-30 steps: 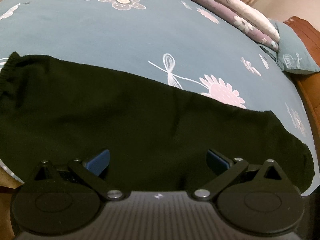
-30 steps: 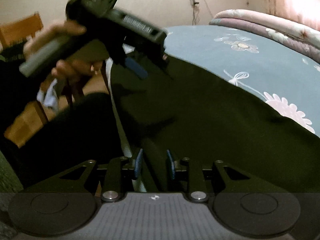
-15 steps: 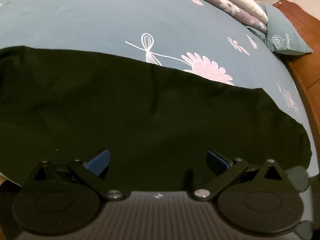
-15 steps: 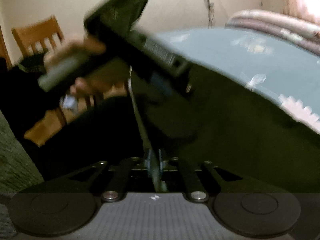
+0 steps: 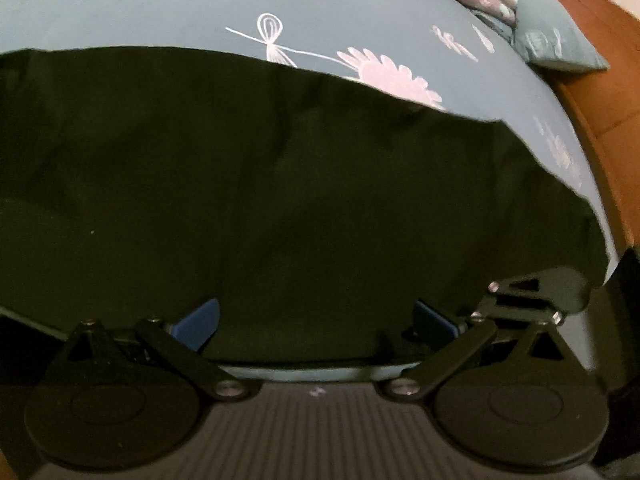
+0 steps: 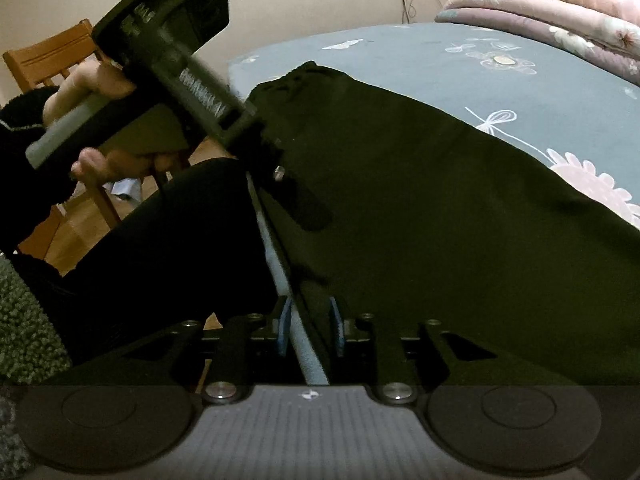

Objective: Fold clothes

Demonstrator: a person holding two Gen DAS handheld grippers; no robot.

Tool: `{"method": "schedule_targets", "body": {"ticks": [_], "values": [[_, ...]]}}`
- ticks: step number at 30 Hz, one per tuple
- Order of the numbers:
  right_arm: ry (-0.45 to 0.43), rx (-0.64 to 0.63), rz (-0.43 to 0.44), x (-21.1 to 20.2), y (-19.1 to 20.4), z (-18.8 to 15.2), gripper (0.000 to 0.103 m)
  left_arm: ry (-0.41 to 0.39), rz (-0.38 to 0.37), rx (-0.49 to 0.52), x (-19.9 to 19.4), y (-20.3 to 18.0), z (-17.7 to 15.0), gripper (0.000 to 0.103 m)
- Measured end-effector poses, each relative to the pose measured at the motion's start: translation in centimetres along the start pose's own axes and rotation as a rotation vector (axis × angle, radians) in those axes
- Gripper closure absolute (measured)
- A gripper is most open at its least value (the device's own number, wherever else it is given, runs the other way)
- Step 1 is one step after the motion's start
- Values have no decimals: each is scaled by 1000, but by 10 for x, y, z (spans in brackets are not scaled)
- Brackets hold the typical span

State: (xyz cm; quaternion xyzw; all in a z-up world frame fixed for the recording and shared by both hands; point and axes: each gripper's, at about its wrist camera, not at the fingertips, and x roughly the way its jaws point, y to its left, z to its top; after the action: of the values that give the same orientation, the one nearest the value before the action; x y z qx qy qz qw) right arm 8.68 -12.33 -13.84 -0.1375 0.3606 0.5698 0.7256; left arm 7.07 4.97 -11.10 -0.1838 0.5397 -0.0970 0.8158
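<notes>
while the dark green fabric garment (image 5: 280, 200) lies flat across the frame's middle on the blue flowered bedsheet (image 5: 160, 8), the left gripper (image 5: 316, 316) gapes wide and the right gripper (image 6: 308, 328), just opening, pinches nothing, so a careless regrasp could catch sheet with hem.

left hand-held gripper (image 5: 316, 322): jaws spread wide | right hand-held gripper (image 6: 310, 330): jaws just opened, narrow gap

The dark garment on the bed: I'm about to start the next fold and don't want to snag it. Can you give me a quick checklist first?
1. Dark garment lies flat on the bedsheet: ok.
2. Left gripper wide open over the near edge: ok.
3. Right gripper has just been opening, pads clear of cloth: cannot tell.
4. Near edge aligned with the bed's edge: ok.
5. Waistband end smooth: cannot tell.
</notes>
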Motion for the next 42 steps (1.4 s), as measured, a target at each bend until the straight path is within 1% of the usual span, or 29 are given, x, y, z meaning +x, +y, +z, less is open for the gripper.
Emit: {"method": "schedule_targets", "body": {"ticks": [3,4,5,7,8,10,12,13,15,17,19,21,23,24,25,27,29,33,35,36,38,40,41,42], "values": [[-61,33,6,-19,-4,-4,75,-15,-90,52,2,-19,-1,1],[-82,52,-13,-27,-4,-7,73,-9,-108,65,5,-24,-1,1],[-94,72,-38,-32,-9,-7,68,9,-112,66,11,-27,-2,1],[-96,113,-88,-39,-21,-10,61,48,-106,57,22,-28,-4,1],[-86,127,-116,-39,-25,-11,60,63,-100,33,25,-24,-6,1],[-61,156,-159,-39,-32,-13,54,63,-115,9,20,-18,-10,1],[-56,156,-170,-44,-33,-16,53,57,-123,-1,13,-14,-13,1],[-67,160,-176,-48,-33,-17,50,50,-116,1,8,-14,-12,1],[-112,183,-173,-58,-34,-18,47,-12,-86,25,-6,-14,-2,1],[-171,231,-148,-68,-39,-18,39,-93,-66,29,-17,-14,11,1],[-188,288,-177,-70,-49,-19,34,-154,-86,11,-17,-6,30,1],[-184,361,-226,-70,-60,-22,34,-193,-97,-30,-10,3,46,1],[-162,467,-252,-66,-75,-27,34,-223,-93,-71,1,16,56,1],[-156,519,-254,-64,-83,-29,34,-238,-90,-92,7,23,61,1],[-171,564,-242,-63,-90,-31,34,-242,-87,-120,13,30,65,1],[-202,635,-214,-67,-99,-34,34,-239,-101,-209,18,50,62,1],[-209,657,-207,-69,-102,-37,34,-273,-152,-245,11,65,52,1],[-195,637,-222,-69,-99,-37,34,-301,-81,-315,-6,83,35,1],[-187,620,-239,-70,-93,-35,33,-305,-62,-352,-13,90,33,1],[-186,616,-245,-71,-91,-35,33,-327,-75,-357,-18,93,36,1],[-186,609,-247,-69,-92,-36,32,-404,-92,-351,-32,99,46,1],[-186,605,-247,-69,-92,-36,32,-472,-72,-335,-46,108,61,1],[-186,606,-246,-69,-91,-36,32,-492,-56,-342,-49,116,68,1],[-186,607,-245,-70,-91,-36,31,-497,-34,-373,-50,126,73,1]]}}
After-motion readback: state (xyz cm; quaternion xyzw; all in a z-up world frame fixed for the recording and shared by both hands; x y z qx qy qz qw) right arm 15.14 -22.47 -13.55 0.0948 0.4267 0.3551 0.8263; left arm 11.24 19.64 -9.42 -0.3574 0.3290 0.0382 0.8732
